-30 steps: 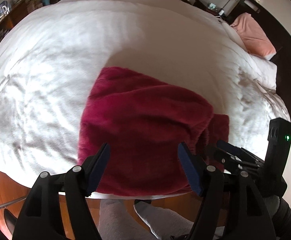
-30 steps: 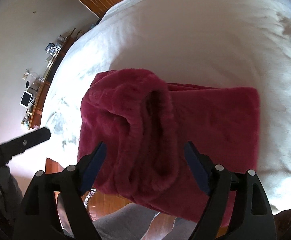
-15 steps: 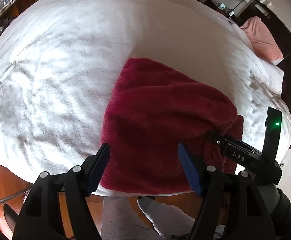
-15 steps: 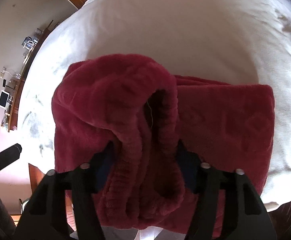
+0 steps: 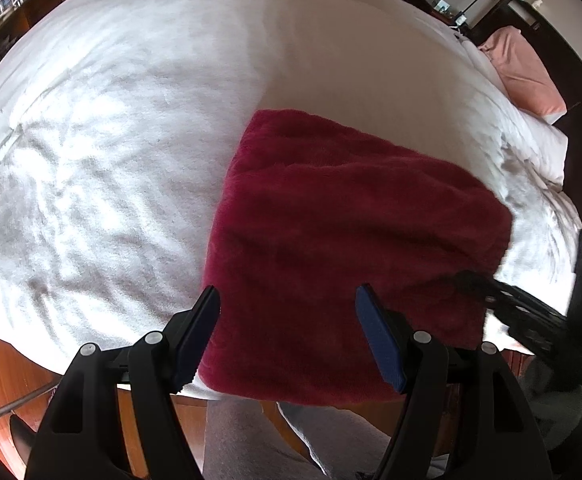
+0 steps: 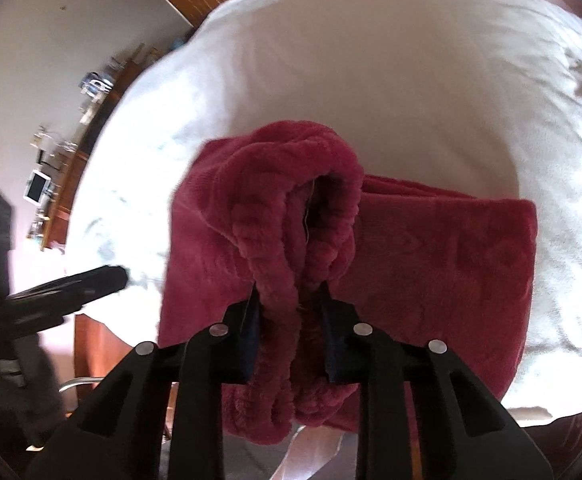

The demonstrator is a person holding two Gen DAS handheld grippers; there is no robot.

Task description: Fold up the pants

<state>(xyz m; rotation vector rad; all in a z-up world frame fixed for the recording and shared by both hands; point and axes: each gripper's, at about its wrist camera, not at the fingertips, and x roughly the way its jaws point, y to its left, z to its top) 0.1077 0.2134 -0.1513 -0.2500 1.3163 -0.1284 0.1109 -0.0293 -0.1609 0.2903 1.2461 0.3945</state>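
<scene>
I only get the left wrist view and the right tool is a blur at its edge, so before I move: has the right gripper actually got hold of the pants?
Observer: Yes. The right gripper has just been closing and now pinches the ribbed waistband of the red fleece pants.
Operator: Is the waistband flat?
Observer: No, it bunches up into a raised loop above the pads.
Operator: Anything beyond my view on that side?
Observer: A white tablet stands on a wooden shelf along the wall.
</scene>
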